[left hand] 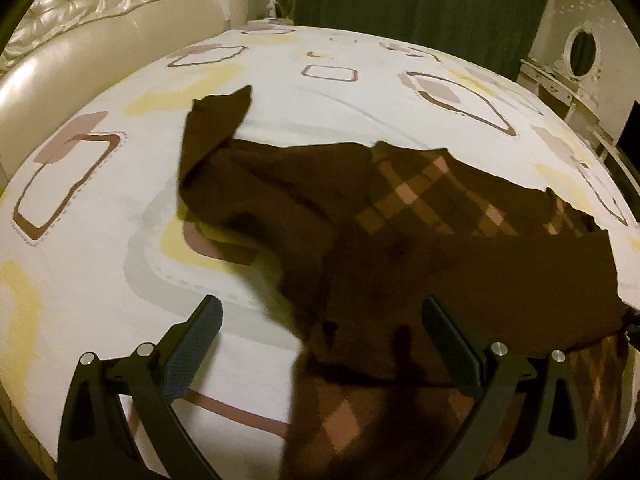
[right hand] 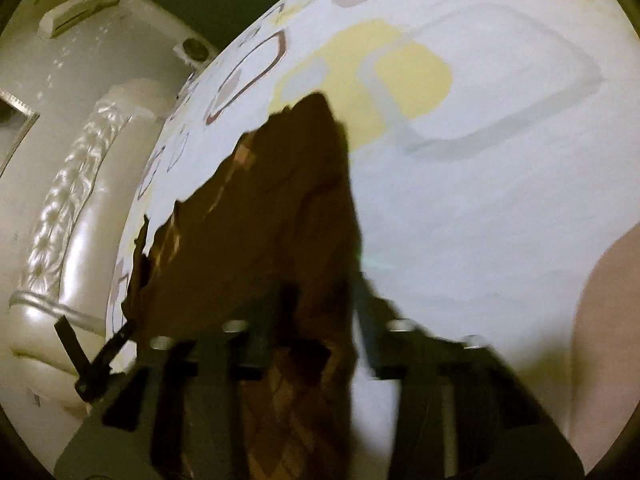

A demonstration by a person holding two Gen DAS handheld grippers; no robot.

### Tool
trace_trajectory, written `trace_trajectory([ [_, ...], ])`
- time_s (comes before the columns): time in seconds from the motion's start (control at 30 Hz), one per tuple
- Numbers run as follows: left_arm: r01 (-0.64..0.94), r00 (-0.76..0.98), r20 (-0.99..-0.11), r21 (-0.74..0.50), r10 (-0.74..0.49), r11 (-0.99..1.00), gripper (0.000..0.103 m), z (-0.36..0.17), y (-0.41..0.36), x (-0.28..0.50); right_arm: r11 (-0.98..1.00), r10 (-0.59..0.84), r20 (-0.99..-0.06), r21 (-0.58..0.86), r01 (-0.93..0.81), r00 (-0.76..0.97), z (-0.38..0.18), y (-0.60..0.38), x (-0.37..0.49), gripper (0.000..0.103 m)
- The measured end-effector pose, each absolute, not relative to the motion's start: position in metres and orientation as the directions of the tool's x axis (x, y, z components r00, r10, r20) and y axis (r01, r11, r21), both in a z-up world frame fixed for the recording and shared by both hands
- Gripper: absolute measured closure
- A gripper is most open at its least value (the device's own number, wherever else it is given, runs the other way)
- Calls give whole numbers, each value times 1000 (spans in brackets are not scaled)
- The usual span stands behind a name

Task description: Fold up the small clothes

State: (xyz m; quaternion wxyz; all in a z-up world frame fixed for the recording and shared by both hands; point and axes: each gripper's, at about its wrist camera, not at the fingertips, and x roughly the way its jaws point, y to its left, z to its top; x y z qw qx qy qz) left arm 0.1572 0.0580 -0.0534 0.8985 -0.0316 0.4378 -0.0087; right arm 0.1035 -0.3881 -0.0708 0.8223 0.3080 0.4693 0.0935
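From the left wrist view I see my left tool with its two black fingers spread wide, gripping nothing; its right finger lies over the near edge of a brown garment, the left finger over bare sheet. The garment is a soft, dark brown knit with a pink and tan diamond check showing on some panels, and it lies rumpled across the middle of the bed, one pointed corner standing up toward the far side. The bed sheet is smooth and white, printed with rounded squares in yellow, grey and brown outline. This view alone shows a green curtain behind the bed and a white stand with an oval mirror to its right. A glossy cream tufted headboard curves along the left. The right wrist view is blurred; there my right tool is nearly closed, with a fold of the brown garment hanging between its fingers, though the blur hides whether the pads pinch it. Only this view shows the black tip of the other tool at the cloth's left edge, and a pale blurred shape at the right border that I cannot identify.
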Motion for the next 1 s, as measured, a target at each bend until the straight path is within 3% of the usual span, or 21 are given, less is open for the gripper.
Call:
trace_trajectory([
  [0.23, 10, 576, -817, 27, 17, 1000, 4, -69, 44, 164, 783, 459, -705, 609, 128, 540, -81, -407, 96, 97],
  [0.3, -3, 561, -828, -12, -9, 1000, 4, -78, 51, 166, 787, 468, -698, 608, 103, 542, -80, -407, 94, 96],
  [0.43, -4, 575, -818, -49, -38, 999, 4, -77, 56, 164, 747, 510, -660, 658, 96, 552, -70, -418, 95, 90],
  [0.57, 2, 575, -816, -65, -55, 998, 4, -76, 57, 165, 740, 480, -642, 662, 117, 597, -57, -435, 124, 75],
  [0.8, -9, 579, -814, -68, -50, 998, 4, -75, 57, 167, 707, 500, -627, 694, 136, 598, -70, -442, 195, 75],
  [0.93, -1, 582, -812, -58, -46, 998, 4, -76, 54, 168, 661, 551, -597, 739, 133, 583, -81, -442, 209, 77],
  [0.97, 0, 583, -811, -57, -46, 998, 4, -76, 54, 168, 666, 548, -600, 734, 130, 583, -81, -441, 209, 89],
  [1.0, 1, 583, -811, -57, -47, 998, 4, -76, 53, 169, 684, 535, -615, 718, 131, 579, -80, -441, 210, 95],
])
